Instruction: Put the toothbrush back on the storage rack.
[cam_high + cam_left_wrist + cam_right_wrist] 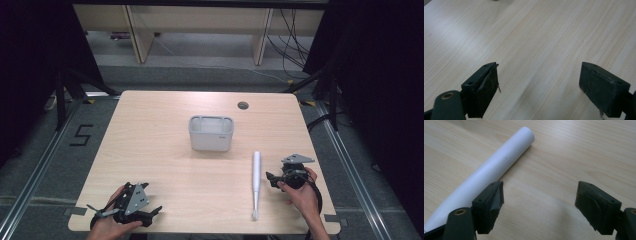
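Approach to the white toothbrush, with nothing gripped yet.

At the near left corner of the surface (150,150), the left gripper (150,212) is held idle, its fingers (482,87) spread wide over bare wood. The grey container (211,133) is seen at mid-table. Right of centre lies the white toothbrush (256,180), with the right gripper (271,178) just beside its handle, fingers (490,205) wide apart and empty. Next, the handle would need to be straddled and clamped.

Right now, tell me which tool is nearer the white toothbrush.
Right. The right tool sits just beside the toothbrush, jaws open, not touching it. The left tool is far off at the table's near left corner.
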Tool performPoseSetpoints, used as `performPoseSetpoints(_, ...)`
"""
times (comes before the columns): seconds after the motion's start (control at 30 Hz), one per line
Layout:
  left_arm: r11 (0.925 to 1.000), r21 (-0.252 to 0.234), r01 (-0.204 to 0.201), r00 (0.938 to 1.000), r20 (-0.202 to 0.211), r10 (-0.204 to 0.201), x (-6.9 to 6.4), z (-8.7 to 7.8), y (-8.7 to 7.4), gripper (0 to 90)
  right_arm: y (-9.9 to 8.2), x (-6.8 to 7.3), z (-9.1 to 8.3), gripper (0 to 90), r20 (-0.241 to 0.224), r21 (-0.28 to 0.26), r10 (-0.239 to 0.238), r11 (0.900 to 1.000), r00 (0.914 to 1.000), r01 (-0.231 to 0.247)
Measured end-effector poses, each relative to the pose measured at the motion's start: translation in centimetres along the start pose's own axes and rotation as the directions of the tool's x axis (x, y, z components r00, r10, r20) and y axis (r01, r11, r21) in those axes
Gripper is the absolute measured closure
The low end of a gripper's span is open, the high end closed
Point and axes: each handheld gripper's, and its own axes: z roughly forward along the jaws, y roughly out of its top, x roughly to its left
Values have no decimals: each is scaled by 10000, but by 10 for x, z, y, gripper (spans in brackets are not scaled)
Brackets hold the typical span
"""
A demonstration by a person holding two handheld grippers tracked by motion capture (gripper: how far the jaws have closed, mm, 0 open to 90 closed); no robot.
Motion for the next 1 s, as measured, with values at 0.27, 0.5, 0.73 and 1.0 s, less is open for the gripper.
performPoseSetpoints(0.27, 9999, 84, -89, 10000, -41, 89, 1, 0, 0, 152, 3, 1, 1, 256, 247, -566, -278, 9980, 9993, 292)
performPoseSetpoints(0.5, 10000, 61, -56, 9999, -163, 57, 0, 1, 0, 152, 9, 5, -4, 420, 103, -968, -246, 9950, 9996, 255)
performPoseSetpoints(0.73, 9999, 89, -64, 9999, -116, 65, 0, 1, 0, 152, 17, 7, -4, 620, 204, -1425, -1031, 9842, 9945, 1050)
performPoseSetpoints(1.0, 10000, 80, -45, 10000, -63, 45, 0, 1, 0, 152, 27, 12, -2, 810, -100, -1688, -1400, 9762, 9901, 1364)
